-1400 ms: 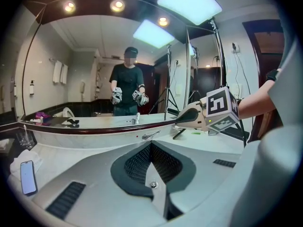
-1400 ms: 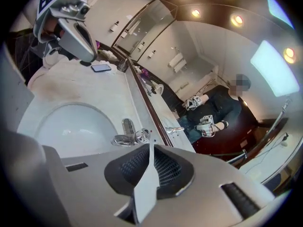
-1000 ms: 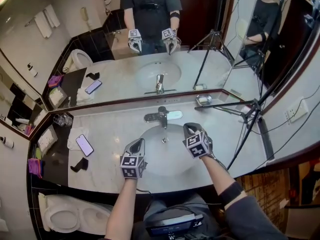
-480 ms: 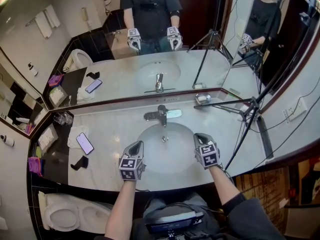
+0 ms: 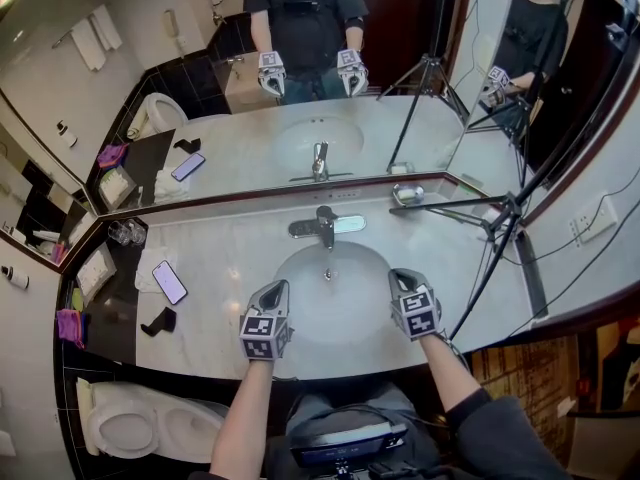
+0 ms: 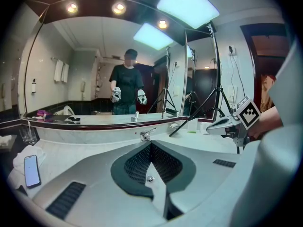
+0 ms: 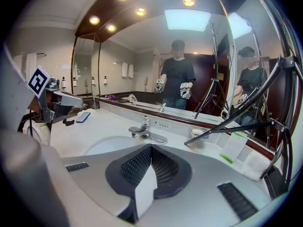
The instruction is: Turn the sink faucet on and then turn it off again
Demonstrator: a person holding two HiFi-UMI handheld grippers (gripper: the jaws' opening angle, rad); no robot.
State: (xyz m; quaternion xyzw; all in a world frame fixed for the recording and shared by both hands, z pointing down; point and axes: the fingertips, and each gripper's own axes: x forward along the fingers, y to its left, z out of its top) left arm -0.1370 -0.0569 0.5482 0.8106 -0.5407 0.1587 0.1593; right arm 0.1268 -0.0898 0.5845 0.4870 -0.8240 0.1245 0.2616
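Observation:
The chrome faucet [image 5: 325,227] stands at the back of the white sink basin [image 5: 300,268]; it also shows in the left gripper view as the faucet [image 6: 146,135] and in the right gripper view as the faucet [image 7: 144,129]. My left gripper [image 5: 277,289] hovers over the basin's front left rim, shut and empty. My right gripper [image 5: 399,277] hovers over the front right rim, also shut on nothing. Both point toward the faucet from well short of it. The left gripper [image 6: 150,144] and the right gripper [image 7: 151,148] show their jaws closed together. I cannot tell whether water runs.
A phone [image 5: 168,286] and a black object [image 5: 159,322] lie on the marble counter [image 5: 230,258] at the left, with glasses [image 5: 125,236] behind them. A soap dish [image 5: 407,196] and tripod legs [image 5: 500,230] stand at the right. A mirror [image 5: 300,78] backs the counter.
My right gripper has drawn back from near the faucet toward the basin's front right rim and rolled a little. The left gripper has stayed in place.

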